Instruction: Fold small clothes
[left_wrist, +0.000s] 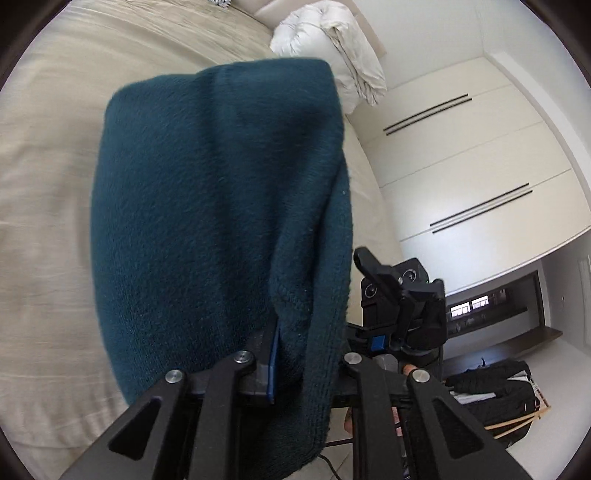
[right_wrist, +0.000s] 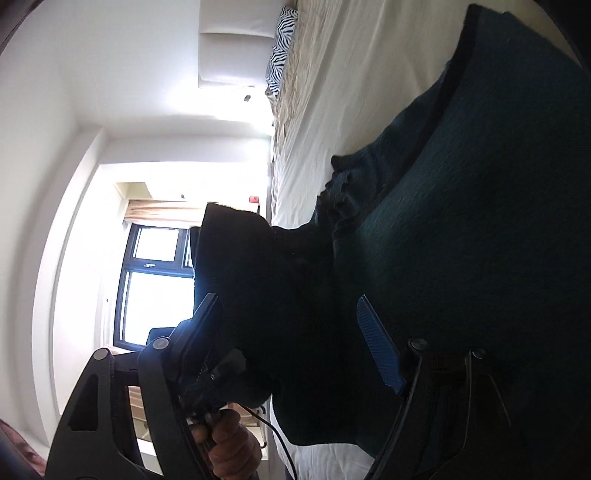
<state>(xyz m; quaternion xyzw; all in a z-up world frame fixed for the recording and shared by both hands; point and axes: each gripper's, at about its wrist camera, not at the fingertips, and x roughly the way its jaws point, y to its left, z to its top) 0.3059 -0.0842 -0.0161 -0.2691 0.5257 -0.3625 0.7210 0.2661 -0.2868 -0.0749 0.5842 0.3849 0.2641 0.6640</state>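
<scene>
Teal fleece garment (left_wrist: 221, 206) hangs clenched in left claw (left_wrist: 295, 365); right claw (right_wrist: 295, 332), seemingly released, gapes around it.

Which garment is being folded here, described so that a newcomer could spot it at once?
Start from the wide bed with the beige sheet that fills the left wrist view. Over it hangs the teal knit garment, pinched at its lower edge by the left gripper. Its deep blue-green, fuzzy knit sets it apart from the white rolled duvet behind.
</scene>
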